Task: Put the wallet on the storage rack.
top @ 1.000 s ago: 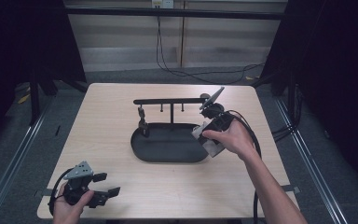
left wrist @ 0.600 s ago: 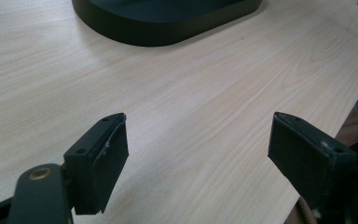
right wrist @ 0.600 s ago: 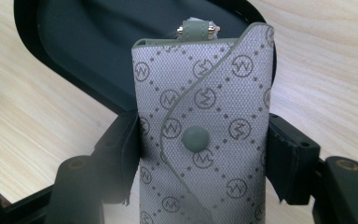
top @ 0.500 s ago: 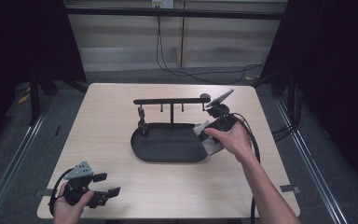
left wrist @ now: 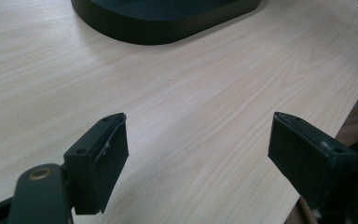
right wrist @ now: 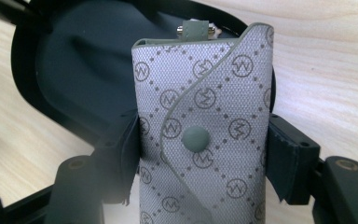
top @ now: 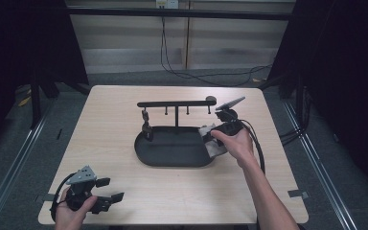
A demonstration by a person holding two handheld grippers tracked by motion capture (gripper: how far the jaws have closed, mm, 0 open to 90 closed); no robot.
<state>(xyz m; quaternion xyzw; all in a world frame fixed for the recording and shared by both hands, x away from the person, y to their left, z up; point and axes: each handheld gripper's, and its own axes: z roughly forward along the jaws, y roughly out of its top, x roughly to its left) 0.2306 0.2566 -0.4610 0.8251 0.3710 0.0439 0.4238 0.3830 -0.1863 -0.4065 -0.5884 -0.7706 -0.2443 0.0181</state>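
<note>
Left gripper [top: 109, 199] low at the near-left corner of the surface [top: 115, 129] — fingers spread wide, nothing between. Farther off, right gripper [right wrist: 200, 149] fingers clamp a grey patterned pouch [right wrist: 203, 121] over the right end of the black tray [top: 172, 151] — rack behind.

A grey monogram-patterned key pouch [right wrist: 200, 135] with a snapped flap stands upright over the black tray's [right wrist: 70, 70] edge.
</note>
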